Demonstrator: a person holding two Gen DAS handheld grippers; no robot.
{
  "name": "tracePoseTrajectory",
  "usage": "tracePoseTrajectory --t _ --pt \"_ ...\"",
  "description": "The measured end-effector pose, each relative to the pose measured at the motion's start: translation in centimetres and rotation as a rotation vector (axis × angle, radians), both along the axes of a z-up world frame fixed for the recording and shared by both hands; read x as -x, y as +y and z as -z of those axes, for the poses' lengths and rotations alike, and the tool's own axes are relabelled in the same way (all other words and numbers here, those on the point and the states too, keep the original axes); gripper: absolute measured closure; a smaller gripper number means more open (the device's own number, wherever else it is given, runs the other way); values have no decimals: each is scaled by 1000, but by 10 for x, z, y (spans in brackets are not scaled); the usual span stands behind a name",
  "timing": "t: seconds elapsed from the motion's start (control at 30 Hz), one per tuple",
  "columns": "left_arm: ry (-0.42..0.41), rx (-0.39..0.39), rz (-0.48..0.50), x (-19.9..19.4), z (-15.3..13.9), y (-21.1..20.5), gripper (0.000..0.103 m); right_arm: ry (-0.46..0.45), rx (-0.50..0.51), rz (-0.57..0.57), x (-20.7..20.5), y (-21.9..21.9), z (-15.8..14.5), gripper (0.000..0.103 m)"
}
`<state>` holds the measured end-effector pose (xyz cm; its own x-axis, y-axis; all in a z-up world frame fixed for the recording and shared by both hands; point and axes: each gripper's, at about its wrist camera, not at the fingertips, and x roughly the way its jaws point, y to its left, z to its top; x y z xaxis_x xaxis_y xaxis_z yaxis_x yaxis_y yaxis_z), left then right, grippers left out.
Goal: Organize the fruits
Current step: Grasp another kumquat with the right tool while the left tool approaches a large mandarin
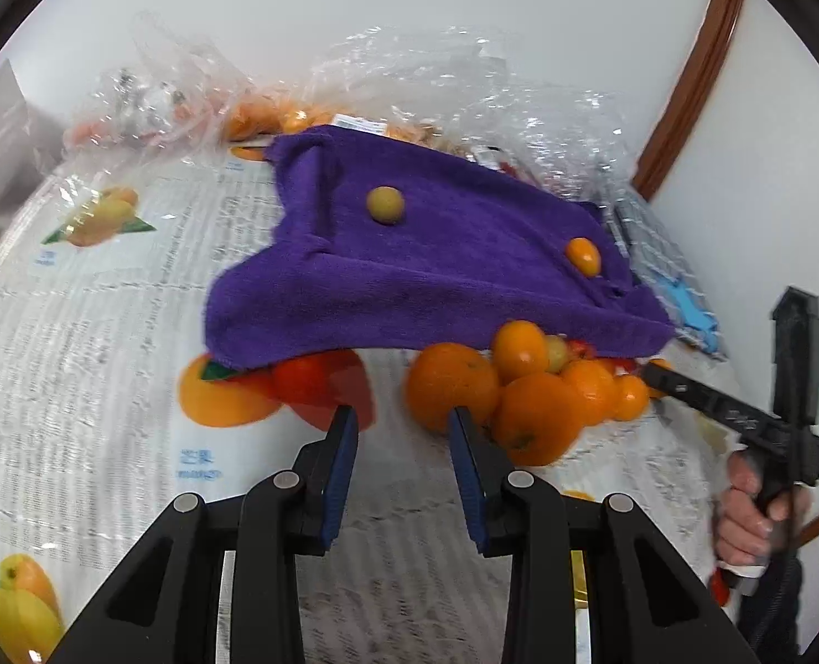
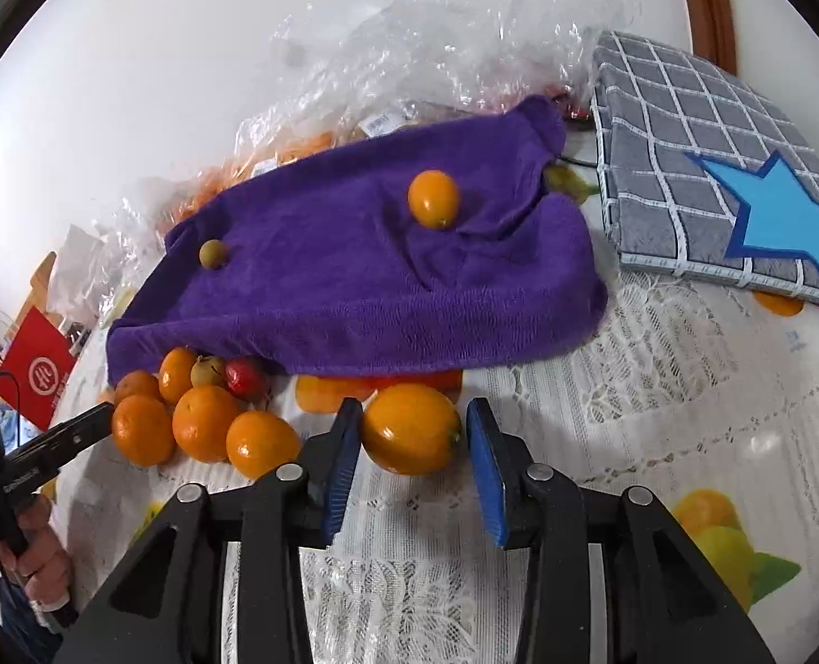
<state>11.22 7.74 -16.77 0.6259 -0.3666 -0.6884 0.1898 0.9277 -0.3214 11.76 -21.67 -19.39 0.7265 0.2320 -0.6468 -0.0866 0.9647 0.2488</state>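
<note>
A: Right, start with the left wrist view. What do you see?

B: The left gripper (image 1: pixel 404 423) has its fingers spread apart with nothing between them, hovering over the bench (image 1: pixel 77 332). Just ahead of the right finger is a pile of oranges (image 1: pixel 525 387), bunched together and touching, tucked against the front edge of a purple towel (image 1: pixel 437 265).

A: Anything on the towel?

B: A small greenish fruit (image 1: pixel 385 205) near the middle and a small orange fruit (image 1: pixel 584 256) toward its right edge, well apart. Clear plastic bags (image 1: pixel 409 72) lie behind the towel. The right gripper's body is at the far right, held by a hand (image 1: pixel 747 514).

A: And the right wrist view?

B: The right gripper (image 2: pixel 415 431) is released too, its fingers on either side of one big orange (image 2: pixel 411 428) resting on the bench. The left finger looks to be touching it; the right finger stands clear. The other oranges sit to the left of it, with a small red fruit (image 2: pixel 245 377) behind them at the towel's edge.

A: What else?

B: A grey checked cushion (image 2: pixel 686 127) with a blue star lies beside the towel on the right.
</note>
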Motion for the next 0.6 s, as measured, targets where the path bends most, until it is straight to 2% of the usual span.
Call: tracePoseTrajectory --t 0.2,0.43,0.6 --pt "-14 -66 2 0 -2 -12 71 2 -5 1 -1 -3 2 67" --pt "-11 -139 68 -9 -3 -35 71 2 -6 -4 0 -3 2 67" --pt "7 -210 68 -21 0 -50 67 2 7 -8 2 -1 2 67"
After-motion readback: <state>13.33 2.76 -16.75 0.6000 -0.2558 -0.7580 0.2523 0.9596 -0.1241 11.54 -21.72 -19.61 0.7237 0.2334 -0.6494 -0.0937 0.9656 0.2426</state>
